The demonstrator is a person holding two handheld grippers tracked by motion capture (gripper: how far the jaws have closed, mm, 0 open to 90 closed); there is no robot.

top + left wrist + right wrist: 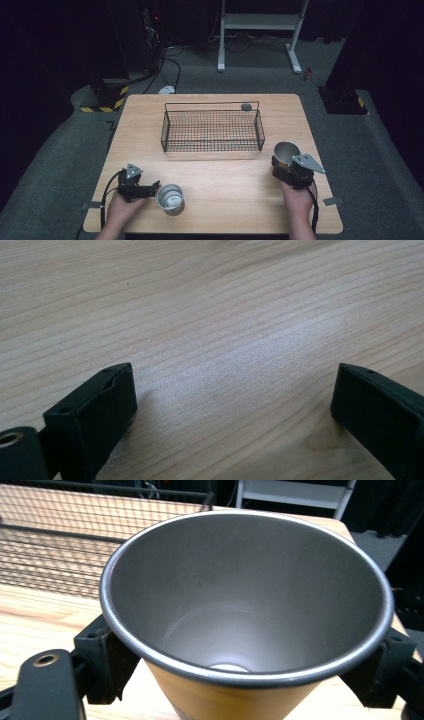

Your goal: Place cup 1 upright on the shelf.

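— Cup (245,605), the orange one, where is it?
— Clamped between the right tongs' (284,161) jaws, empty, just short of the wire basket (212,131).
— And the left tongs (152,189)?
— Jaws wide, nothing between them, a silver cup (170,198) just beside.
— Next?
— Probably carry it over the rim; the basket holds only a small grey disc (246,106).

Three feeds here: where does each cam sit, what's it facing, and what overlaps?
High view: above the table's near edge, looking forward and down; both forearms, left gripper, right gripper.
Left gripper view: rides the left gripper, faces bare tabletop between open jaws.
Right gripper view: rides the right gripper, looks into the clamped orange cup.
Shared: cup and wire basket, high and right views.
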